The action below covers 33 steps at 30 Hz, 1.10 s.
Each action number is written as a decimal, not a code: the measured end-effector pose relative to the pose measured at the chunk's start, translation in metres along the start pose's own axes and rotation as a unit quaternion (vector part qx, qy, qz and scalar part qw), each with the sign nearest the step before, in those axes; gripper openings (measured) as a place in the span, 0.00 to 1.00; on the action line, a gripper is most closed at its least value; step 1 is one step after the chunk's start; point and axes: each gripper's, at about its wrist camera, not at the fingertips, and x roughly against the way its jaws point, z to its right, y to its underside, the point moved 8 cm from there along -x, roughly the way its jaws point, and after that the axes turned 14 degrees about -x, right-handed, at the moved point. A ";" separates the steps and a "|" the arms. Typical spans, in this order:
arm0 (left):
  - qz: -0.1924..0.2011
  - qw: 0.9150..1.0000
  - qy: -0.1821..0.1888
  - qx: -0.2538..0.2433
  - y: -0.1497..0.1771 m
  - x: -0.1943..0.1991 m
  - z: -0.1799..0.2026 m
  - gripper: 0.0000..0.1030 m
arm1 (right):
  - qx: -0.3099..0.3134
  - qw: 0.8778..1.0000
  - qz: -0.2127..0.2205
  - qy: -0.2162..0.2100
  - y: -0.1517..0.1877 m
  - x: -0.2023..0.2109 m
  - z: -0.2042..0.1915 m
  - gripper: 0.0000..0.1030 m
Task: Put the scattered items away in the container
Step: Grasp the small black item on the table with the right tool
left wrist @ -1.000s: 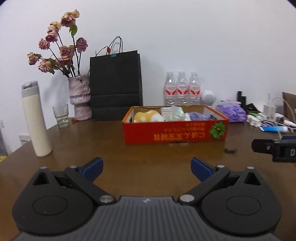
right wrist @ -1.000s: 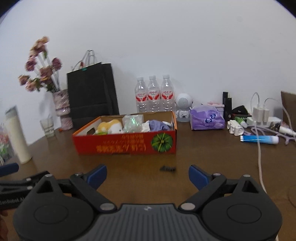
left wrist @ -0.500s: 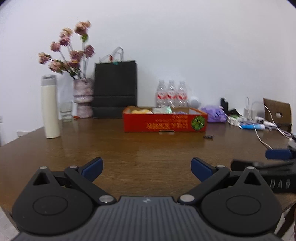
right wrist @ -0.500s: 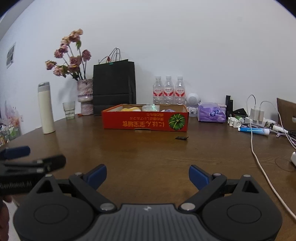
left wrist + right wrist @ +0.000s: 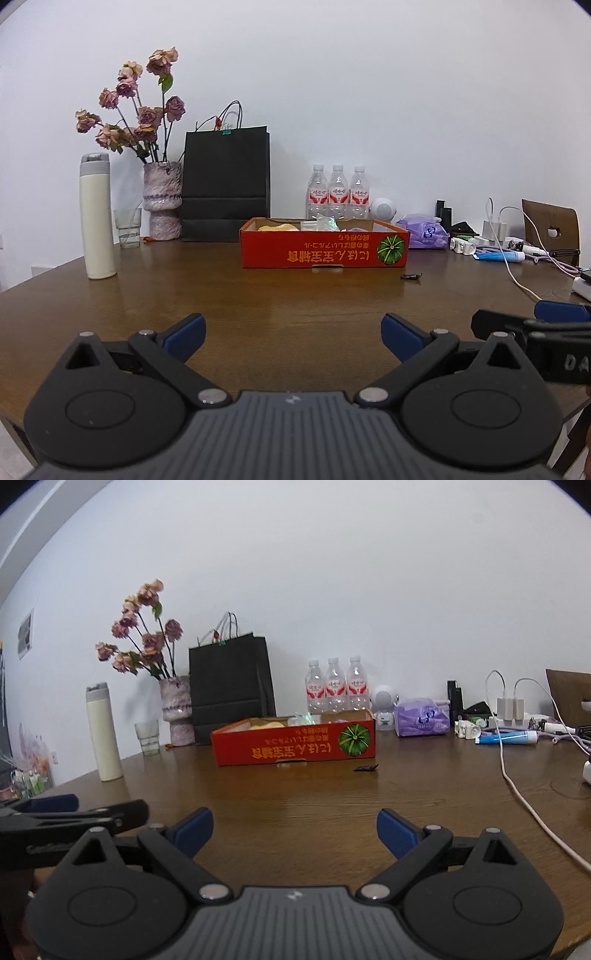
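A red cardboard box (image 5: pixel 324 247) (image 5: pixel 295 743) with a pumpkin picture stands mid-table and holds a yellow item, a clear packet and a purple item. A small black clip (image 5: pixel 412 276) (image 5: pixel 366 768) lies on the wood just right of the box's front. My left gripper (image 5: pixel 293 338) is open and empty, low over the table's near edge, far from the box. My right gripper (image 5: pixel 294 830) is also open and empty, beside it on the right. Each gripper shows at the other view's edge.
On the brown table (image 5: pixel 258 295), a white flask (image 5: pixel 96 218), a glass (image 5: pixel 128 227), a vase of dried roses (image 5: pixel 162 201) and a black paper bag (image 5: pixel 226 184) stand at left. Three water bottles (image 5: pixel 338 192) stand behind the box. Purple tissue pack (image 5: pixel 422 716), toothpaste (image 5: pixel 508 737), chargers and a white cable (image 5: pixel 517 790) lie right.
Both grippers have drawn back from the box toward the table's near edge and dropped lower, so the box looks smaller. Both stayed open and empty. Nothing on the table moved.
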 end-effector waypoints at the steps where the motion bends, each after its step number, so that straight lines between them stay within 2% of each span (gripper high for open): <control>1: -0.001 1.000 0.005 -0.003 -0.003 -0.004 -0.001 1.00 | 0.005 1.000 -0.005 0.005 -0.004 -0.006 0.002 0.93; 4: -0.004 1.000 0.018 -0.003 -0.017 -0.021 -0.007 1.00 | 0.029 0.999 -0.027 0.018 -0.021 -0.033 0.012 0.91; 5: -0.007 1.000 0.017 -0.004 -0.022 -0.029 -0.011 1.00 | 0.038 0.998 -0.039 0.014 -0.027 -0.044 0.016 0.87; 7: -0.019 1.000 0.010 -0.010 -0.032 -0.050 -0.018 1.00 | 0.066 0.994 -0.089 -0.002 -0.036 -0.075 0.023 0.83; 9: -0.035 0.999 0.004 -0.023 -0.038 -0.075 -0.023 1.00 | 0.101 0.987 -0.128 -0.015 -0.040 -0.106 0.030 0.63; 12: -0.052 0.998 -0.005 -0.029 -0.043 -0.109 -0.032 1.00 | 0.142 0.977 -0.160 -0.016 -0.049 -0.151 0.046 0.47; 17: -0.059 0.998 0.020 -0.024 -0.047 -0.149 -0.032 1.00 | 0.153 0.969 -0.192 0.001 -0.068 -0.221 0.080 0.44; 22: -0.070 0.997 0.032 -0.024 -0.046 -0.179 -0.027 1.00 | 0.149 0.967 -0.207 -0.006 -0.075 -0.264 0.087 0.39; 26: -0.071 0.996 0.041 -0.028 -0.047 -0.189 -0.022 1.00 | 0.143 0.964 -0.223 -0.012 -0.075 -0.285 0.093 0.26; 28: -0.070 0.996 0.043 -0.031 -0.045 -0.192 -0.020 1.00 | 0.130 0.965 -0.227 -0.019 -0.076 -0.288 0.095 0.23; 30: -0.075 0.996 0.043 -0.031 -0.043 -0.195 -0.018 1.00 | 0.109 0.967 -0.230 -0.015 -0.077 -0.291 0.097 0.15; 33: -0.079 0.995 0.046 -0.033 -0.041 -0.195 -0.015 1.00 | 0.100 0.969 -0.226 -0.010 -0.076 -0.292 0.098 0.15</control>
